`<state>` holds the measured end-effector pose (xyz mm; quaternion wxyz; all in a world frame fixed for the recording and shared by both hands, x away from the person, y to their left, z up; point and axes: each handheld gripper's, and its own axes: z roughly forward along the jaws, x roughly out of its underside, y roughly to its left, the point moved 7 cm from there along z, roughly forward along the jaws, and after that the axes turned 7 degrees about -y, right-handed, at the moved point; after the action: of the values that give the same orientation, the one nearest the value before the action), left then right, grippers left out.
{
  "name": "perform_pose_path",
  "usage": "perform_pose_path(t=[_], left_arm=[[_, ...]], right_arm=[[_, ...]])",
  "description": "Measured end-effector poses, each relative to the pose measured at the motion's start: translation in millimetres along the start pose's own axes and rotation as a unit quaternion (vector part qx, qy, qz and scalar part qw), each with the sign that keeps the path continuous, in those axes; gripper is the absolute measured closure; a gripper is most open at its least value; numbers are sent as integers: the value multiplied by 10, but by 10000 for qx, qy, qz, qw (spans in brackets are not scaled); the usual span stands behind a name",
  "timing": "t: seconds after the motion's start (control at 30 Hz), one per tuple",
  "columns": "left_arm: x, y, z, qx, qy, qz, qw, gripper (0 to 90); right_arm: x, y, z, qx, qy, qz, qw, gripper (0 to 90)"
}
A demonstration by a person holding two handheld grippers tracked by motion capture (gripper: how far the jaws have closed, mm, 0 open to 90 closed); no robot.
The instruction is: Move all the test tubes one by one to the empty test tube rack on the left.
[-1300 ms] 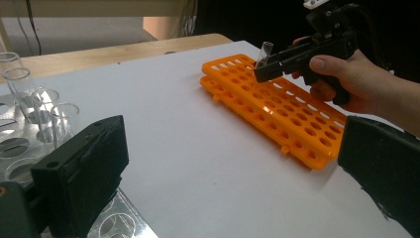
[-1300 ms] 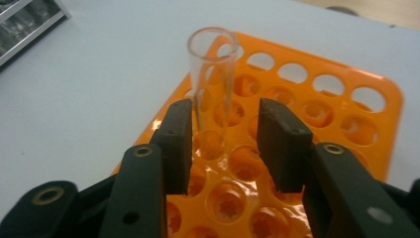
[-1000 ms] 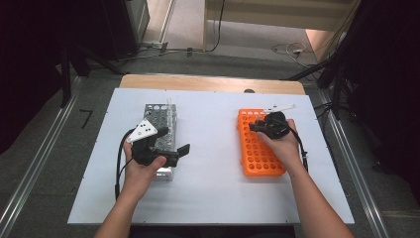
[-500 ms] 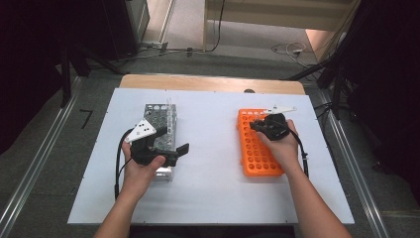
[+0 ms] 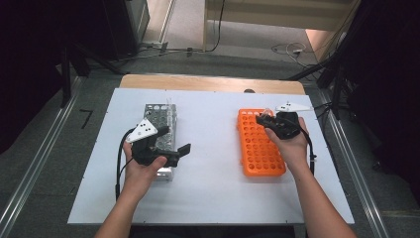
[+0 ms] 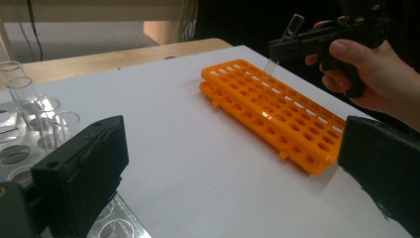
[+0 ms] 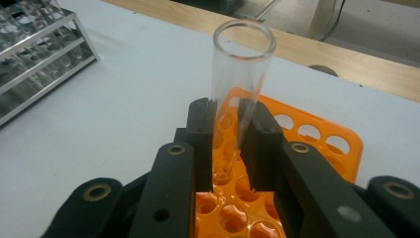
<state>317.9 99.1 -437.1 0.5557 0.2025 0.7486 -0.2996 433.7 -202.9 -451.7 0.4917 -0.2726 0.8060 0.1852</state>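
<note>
The right claw (image 7: 227, 144), having just been closing its jaws on a clear glass tube (image 7: 241, 84), is lifting it out of the orange rack (image 5: 259, 144) at three o'clock on the worktop (image 5: 208, 198), suggesting a transfer is starting, while the left claw (image 6: 233, 168) is idling wide beside the metal rack (image 5: 161, 124).

Steel rack (image 5: 159, 121) with glass tubes (image 6: 29, 106)

1. The clear glass test tube (image 7: 241, 74), open mouth up, stands slightly tilted, its bottom just over a far-end hole.
2. The orange rack (image 5: 260, 148) lies flat on the white surface (image 5: 213, 193).
</note>
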Motion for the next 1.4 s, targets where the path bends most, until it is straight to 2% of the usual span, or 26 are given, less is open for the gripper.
perform_pose_path(t=[0.23,0.7,0.83,0.93,1.03,1.4], left_arm=[[-1,-26,12,32,20,27,10000,0],[-20,-133,37,173,33,114,9998,0],[-15,-194,69,249,77,175,9995,0],[-9,-249,101,328,97,211,9992,0],[5,-308,134,402,127,230,9988,0],[-11,-511,181,725,100,250,9970,0]], right_arm=[[-14,169,-92,-244,-65,10,9997,740],[14,722,-224,-873,-98,-140,9960,739],[60,847,-236,-1066,-7,-229,9940,740],[80,950,-256,-1256,-16,-208,9919,740],[103,1073,-266,-1387,29,-307,9899,740],[139,1425,-261,-1751,146,-602,9826,740]])
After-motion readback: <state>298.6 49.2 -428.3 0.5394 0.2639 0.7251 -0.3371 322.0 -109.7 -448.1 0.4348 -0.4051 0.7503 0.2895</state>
